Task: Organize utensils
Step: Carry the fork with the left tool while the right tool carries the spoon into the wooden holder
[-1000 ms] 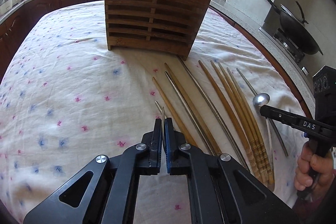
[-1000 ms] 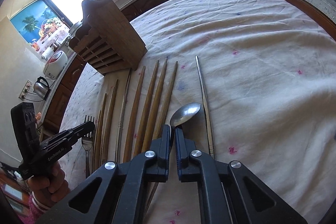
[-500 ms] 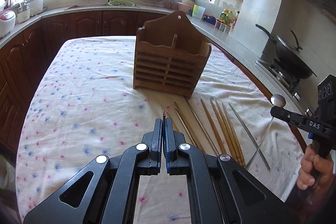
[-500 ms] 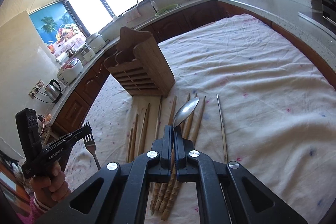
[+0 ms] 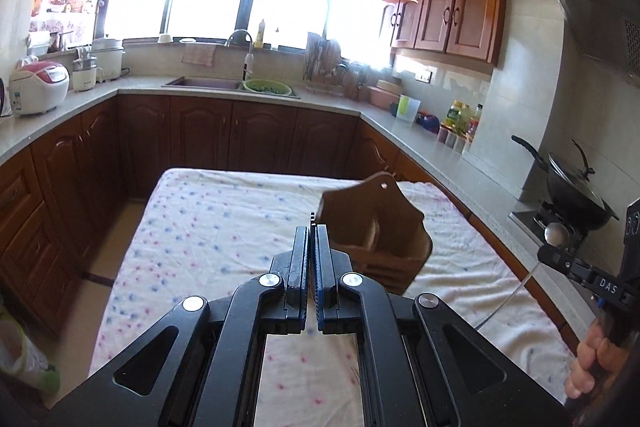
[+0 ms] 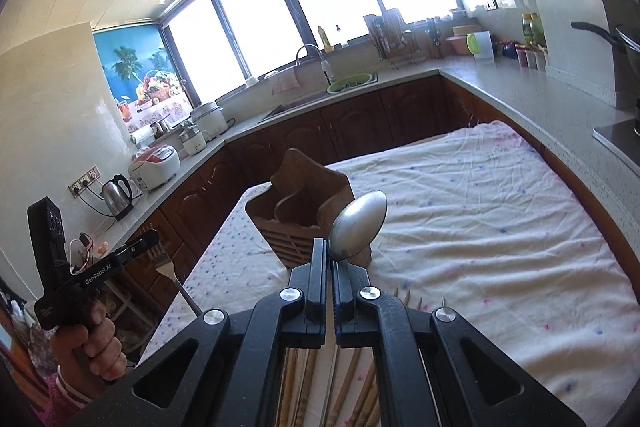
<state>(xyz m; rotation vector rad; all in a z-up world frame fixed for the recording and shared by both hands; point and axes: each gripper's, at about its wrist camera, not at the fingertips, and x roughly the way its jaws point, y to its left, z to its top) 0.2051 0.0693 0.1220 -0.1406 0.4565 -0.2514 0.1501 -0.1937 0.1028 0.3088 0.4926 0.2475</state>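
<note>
My left gripper [image 5: 313, 231] is shut on a metal fork [image 6: 162, 262]; only the tine tips peek past its fingers in the left wrist view. In the right wrist view the left gripper [image 6: 149, 239] hangs left of the table, fork handle slanting down. My right gripper [image 6: 330, 251] is shut on a steel spoon [image 6: 360, 223], bowl up in front of the wooden utensil holder [image 6: 296, 205]. The left wrist view shows the right gripper [image 5: 551, 254] with the spoon [image 5: 556, 233] right of the holder [image 5: 376, 223]. Both are raised above the table.
The table carries a spotted white cloth [image 5: 220, 227]. Wooden chopsticks [image 6: 408, 294] lie on it under my right gripper. Kitchen counters ring the table, with a wok [image 5: 576, 195] on the stove at right, a rice cooker [image 5: 38, 87] and a kettle [image 6: 116, 193] at left.
Both grippers have risen off the cloth, the left with the fork and the right with the spoon. Both views have tilted up, and the chopsticks stay on the table.
</note>
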